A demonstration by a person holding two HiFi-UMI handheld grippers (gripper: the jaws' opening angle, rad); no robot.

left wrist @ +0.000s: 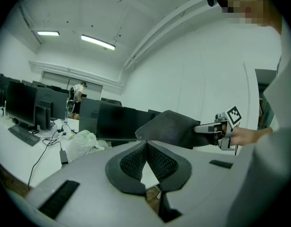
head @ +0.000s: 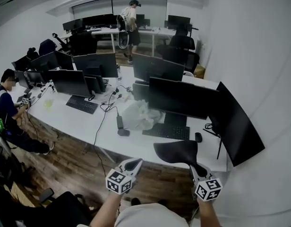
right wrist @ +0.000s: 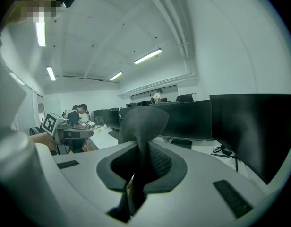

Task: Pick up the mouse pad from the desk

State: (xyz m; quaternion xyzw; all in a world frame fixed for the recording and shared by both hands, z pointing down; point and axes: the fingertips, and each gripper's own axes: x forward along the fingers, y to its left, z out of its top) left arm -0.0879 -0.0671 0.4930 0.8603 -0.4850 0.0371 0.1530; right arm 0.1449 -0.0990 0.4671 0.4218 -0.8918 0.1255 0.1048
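In the head view, the right gripper [head: 196, 168] is pinching the mouse pad [head: 176, 151] clear above the desk [head: 107, 137]. In the left gripper view, the left gripper [left wrist: 146, 148] is sitting closed and empty. In the right gripper view, the jaws are gripping only the pad's edge, so I judge a firm squeeze and smooth lifting are needed.

A: Any text readable?
B: None. The left marker cube [head: 119, 181] and the right marker cube [head: 208, 189] carried only black-and-white square codes, no letters or digits.
A: Screens?
B: The monitors [head: 183, 97] were dark, and no brand badge could be made out. The keys on the keyboard [head: 166, 131] were too small to read.
A: Mouse pad?
B: The mouse pad [head: 176, 151] looked plain dark, with no logo or print showing.
A: Walls, signs?
B: No sign or label was legible anywhere.
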